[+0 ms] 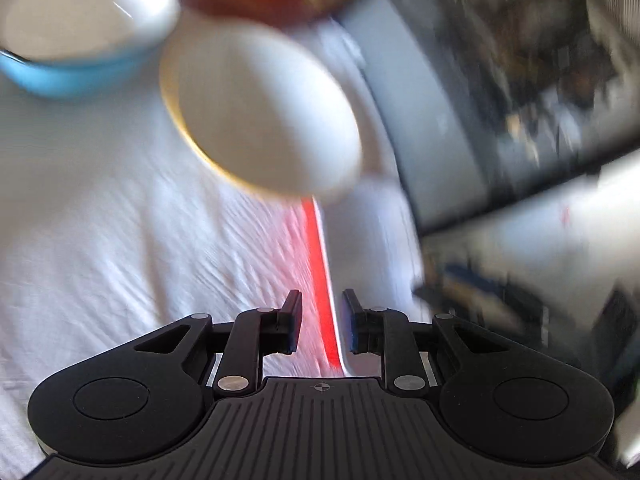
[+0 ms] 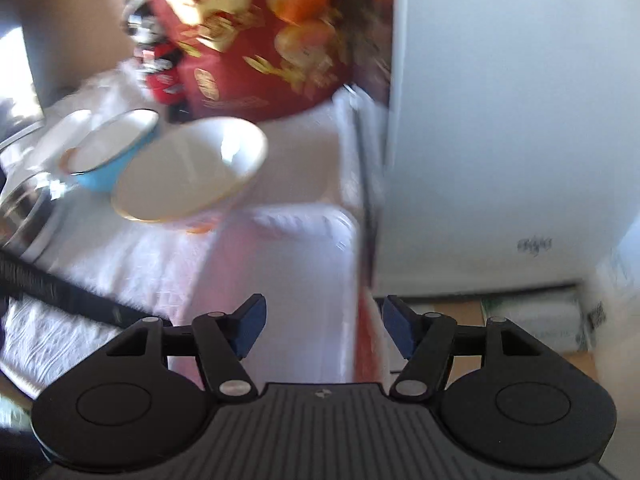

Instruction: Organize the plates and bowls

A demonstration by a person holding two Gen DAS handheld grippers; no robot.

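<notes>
- my left gripper (image 1: 320, 322) has its jaws narrowly apart, and nothing sits between the pads; i see only the white cloth (image 1: 120, 240) and a red strip (image 1: 320, 280) running under the gap.
- the white bowl (image 1: 260, 112) with a gold rim lies ahead of the left fingers, well apart from them, up the middle of that view and looking tilted.
- the blue bowl (image 1: 80, 28), white inside, sits beyond it at the upper left, just beside the white bowl; whether the two touch i cannot tell through the blur.
- my right gripper (image 2: 323, 328) stands open with a wide gap and holds nothing; the cloth and its edge lie under the jaws.
- from the right wrist, the white bowl is ahead and to the left of the fingers, well apart; the blue bowl is just behind it, further left.
- a white plate (image 2: 60, 136) shows behind the blue bowl, and something shiny and metallic (image 2: 20, 204) is at the far left edge.
- a red box (image 2: 260, 40) with gold print stands behind the bowls.
</notes>
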